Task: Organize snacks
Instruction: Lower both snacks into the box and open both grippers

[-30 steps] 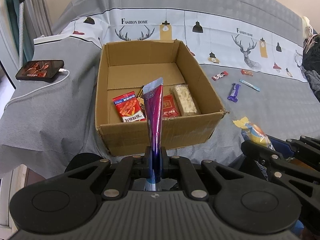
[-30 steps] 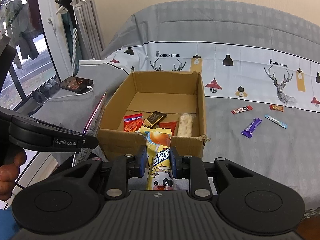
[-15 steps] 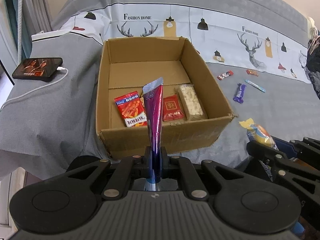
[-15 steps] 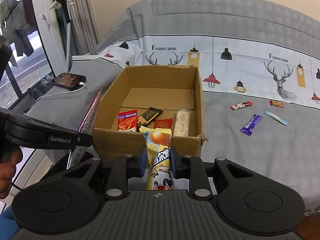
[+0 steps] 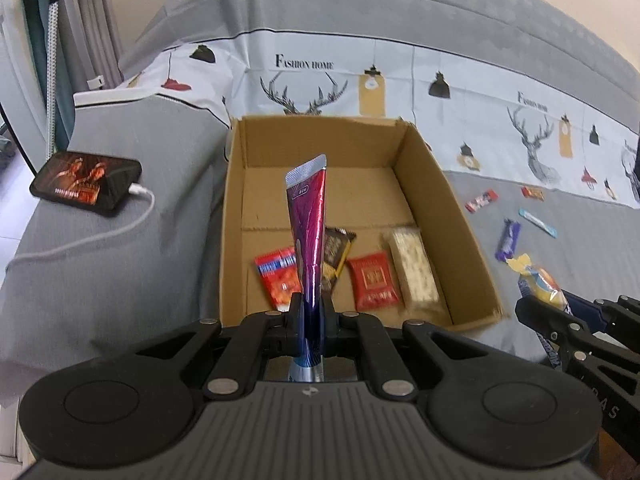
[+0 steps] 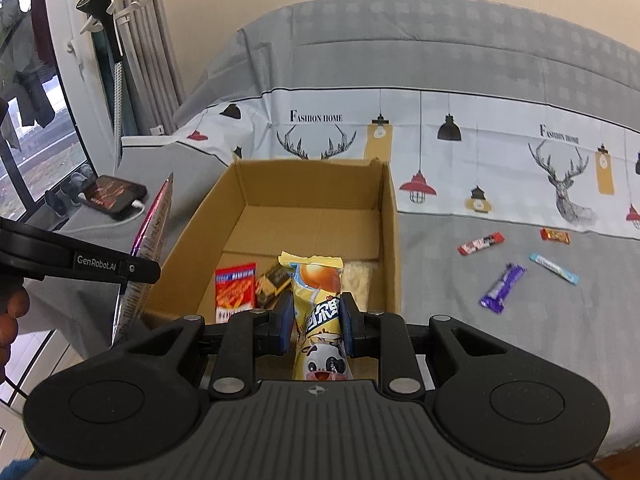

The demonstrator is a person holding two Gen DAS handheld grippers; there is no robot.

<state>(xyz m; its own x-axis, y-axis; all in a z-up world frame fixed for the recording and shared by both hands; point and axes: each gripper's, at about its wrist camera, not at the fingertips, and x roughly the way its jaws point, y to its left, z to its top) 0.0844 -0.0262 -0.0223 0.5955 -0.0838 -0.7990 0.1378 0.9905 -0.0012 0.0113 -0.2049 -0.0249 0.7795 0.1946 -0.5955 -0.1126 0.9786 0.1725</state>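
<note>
An open cardboard box point(image 5: 460, 216) point(image 6: 390, 216) sits on the grey bed. Inside lie a red chip packet point(image 5: 278, 276), a dark bar point(image 5: 336, 246), a red square packet point(image 5: 374, 280) and a pale rice bar point(image 5: 414, 270). My left gripper point(image 5: 311, 312) is shut on a purple-red snack stick point(image 5: 308, 216), held upright over the box's near edge. My right gripper point(image 6: 314, 320) is shut on a yellow snack packet point(image 6: 318, 300) just before the box's near wall; it also shows in the left wrist view point(image 5: 538, 280).
Loose snacks lie on the bed right of the box: a purple bar point(image 6: 502, 288), a blue stick point(image 6: 554, 268), a red-white bar point(image 6: 480, 243), an orange candy point(image 6: 555, 236). A phone on a charging cable point(image 5: 86, 182) lies left of the box.
Both grippers have moved forward toward the box with their snacks; the left one now reaches over the box's near edge. Both grips are unchanged.
</note>
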